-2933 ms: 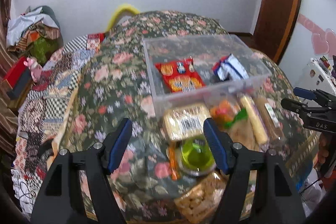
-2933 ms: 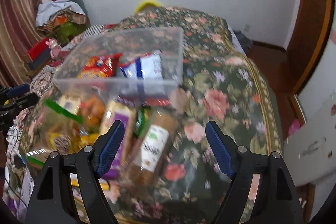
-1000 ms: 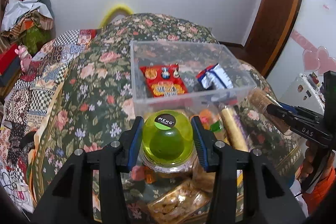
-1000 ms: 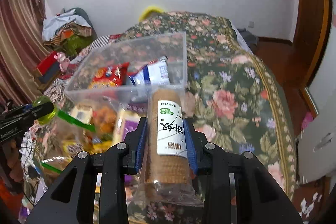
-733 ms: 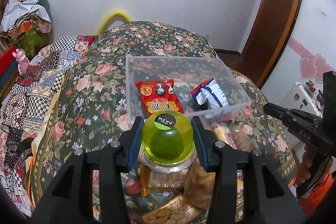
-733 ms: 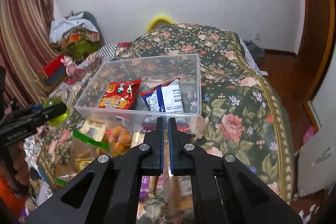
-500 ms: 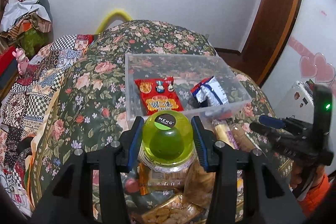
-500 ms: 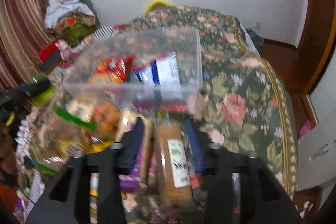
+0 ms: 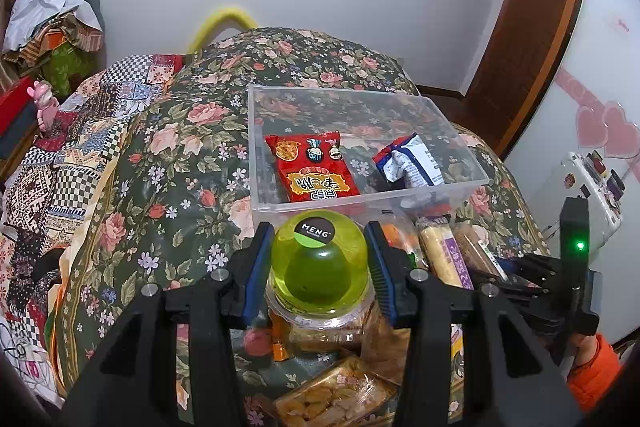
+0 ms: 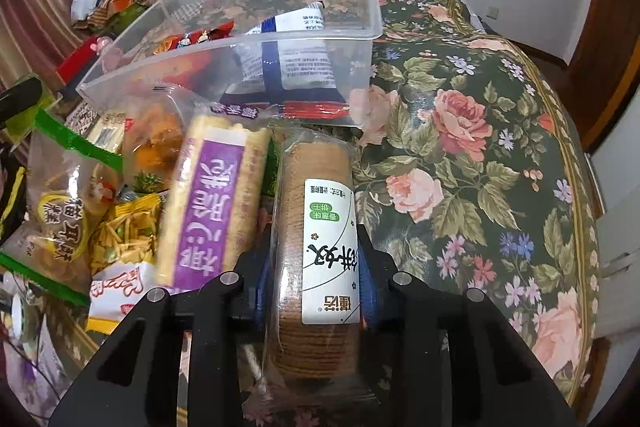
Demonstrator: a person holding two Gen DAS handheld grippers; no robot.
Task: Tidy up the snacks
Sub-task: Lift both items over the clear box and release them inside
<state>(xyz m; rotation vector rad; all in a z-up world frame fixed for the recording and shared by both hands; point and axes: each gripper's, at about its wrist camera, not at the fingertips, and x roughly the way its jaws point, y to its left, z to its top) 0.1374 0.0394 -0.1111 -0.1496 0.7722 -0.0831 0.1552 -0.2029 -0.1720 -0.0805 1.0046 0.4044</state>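
Observation:
My left gripper (image 9: 318, 267) is shut on a green jelly cup (image 9: 318, 263) and holds it just in front of the clear plastic bin (image 9: 264, 155). The bin holds a red snack bag (image 9: 316, 173) and a blue-white packet (image 9: 412, 165). My right gripper (image 10: 314, 263) is closed around a brown roll of biscuits (image 10: 316, 227) with a white label, low on the flowered cloth right in front of the bin (image 10: 372, 23). The right gripper also shows at the right of the left wrist view (image 9: 532, 275).
Loose snacks lie in front of the bin: a purple-labelled cracker roll (image 10: 212, 195), a green-edged bag (image 10: 60, 195), a yellow packet (image 10: 128, 227), an orange snack bag (image 10: 156, 139) and a tray of biscuits (image 9: 332, 395). The flowered cloth (image 10: 480, 155) stretches to the right.
The right gripper let go of the biscuit roll, shut empty, then came down and closed on the roll again. The left gripper took the jelly cup and holds it steady.

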